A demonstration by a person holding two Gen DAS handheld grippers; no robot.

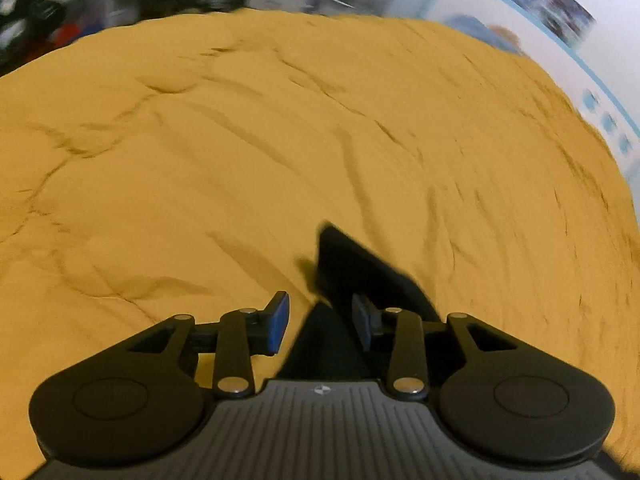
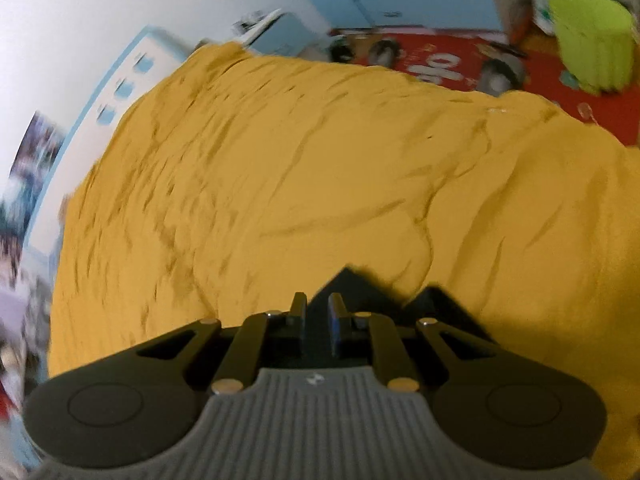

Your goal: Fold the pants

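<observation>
The black pants (image 1: 360, 268) lie on the mustard-yellow bedspread (image 1: 240, 140). In the left wrist view my left gripper (image 1: 322, 322) is open; a black fold of the pants rises between its blue pads and leans against the right pad. In the right wrist view my right gripper (image 2: 318, 320) has its pads close together with black pants fabric (image 2: 360, 284) between and beyond them; the grip itself is hidden. A second black corner of the pants shows to the right. The bedspread also shows here (image 2: 300, 160).
The wrinkled yellow bedspread fills both views. A white and blue wall (image 2: 120, 40) borders the bed. Beyond the bed's far edge are a red play mat (image 2: 460, 60) and a lime-green stool (image 2: 592, 36). Dark clutter (image 1: 60, 20) lies past the bed.
</observation>
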